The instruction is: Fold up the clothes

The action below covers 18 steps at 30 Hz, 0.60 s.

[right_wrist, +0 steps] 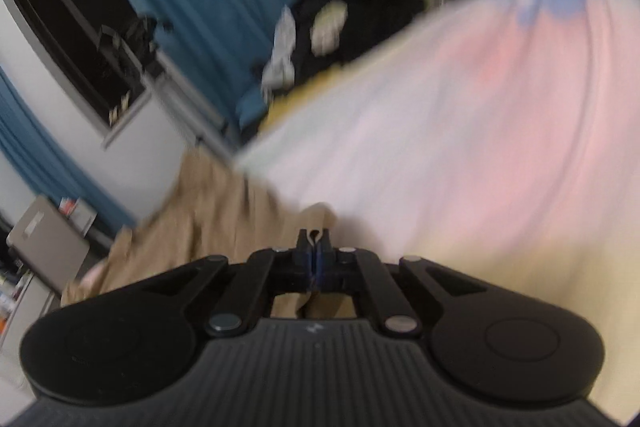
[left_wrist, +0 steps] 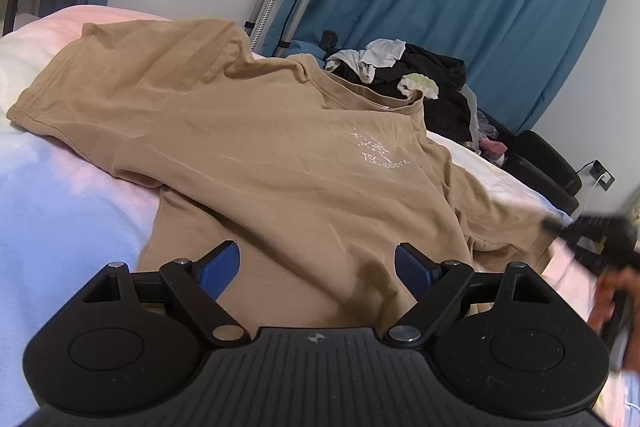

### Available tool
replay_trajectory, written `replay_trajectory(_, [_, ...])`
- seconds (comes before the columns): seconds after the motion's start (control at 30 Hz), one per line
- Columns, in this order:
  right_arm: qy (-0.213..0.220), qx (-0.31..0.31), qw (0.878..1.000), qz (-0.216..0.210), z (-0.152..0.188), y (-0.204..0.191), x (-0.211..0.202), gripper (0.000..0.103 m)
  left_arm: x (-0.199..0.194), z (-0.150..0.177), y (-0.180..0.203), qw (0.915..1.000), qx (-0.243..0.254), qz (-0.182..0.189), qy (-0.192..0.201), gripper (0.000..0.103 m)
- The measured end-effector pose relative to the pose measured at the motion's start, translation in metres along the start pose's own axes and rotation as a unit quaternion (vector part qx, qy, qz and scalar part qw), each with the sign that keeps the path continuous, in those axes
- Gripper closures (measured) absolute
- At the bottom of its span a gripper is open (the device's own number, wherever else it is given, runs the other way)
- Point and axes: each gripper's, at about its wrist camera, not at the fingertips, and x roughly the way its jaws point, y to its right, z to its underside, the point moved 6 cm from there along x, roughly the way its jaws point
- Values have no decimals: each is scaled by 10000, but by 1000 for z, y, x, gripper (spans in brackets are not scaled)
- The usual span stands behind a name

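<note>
Pale bed (pink-tinged); blue curtains; heaped dark clothes.

Both handheld grippers look alike: matte black plastic, a ribbed central plate stamped with a small cross-shaped mark, and 2 round lobes either side. On the left gripper, black linkage arms pivot on silver screws and carry blue-padded fingers. The right gripper shows the same build, its blue pads narrow.
</note>
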Motion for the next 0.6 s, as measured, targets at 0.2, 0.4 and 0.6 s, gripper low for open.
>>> replay_trajectory(0.2, [801,-299,9952,482,-65,31,8,100,3,2,1,9999,70,-125,0,16])
replay_trajectory(0.4, [799,265,9941,683,-70,87,57,100,12,4,1,9992,259,-315,49,16])
replay_trajectory(0.6, [453,426,9953,743,-43,114,95,100,23,5,4,9979,481,-430,74,13])
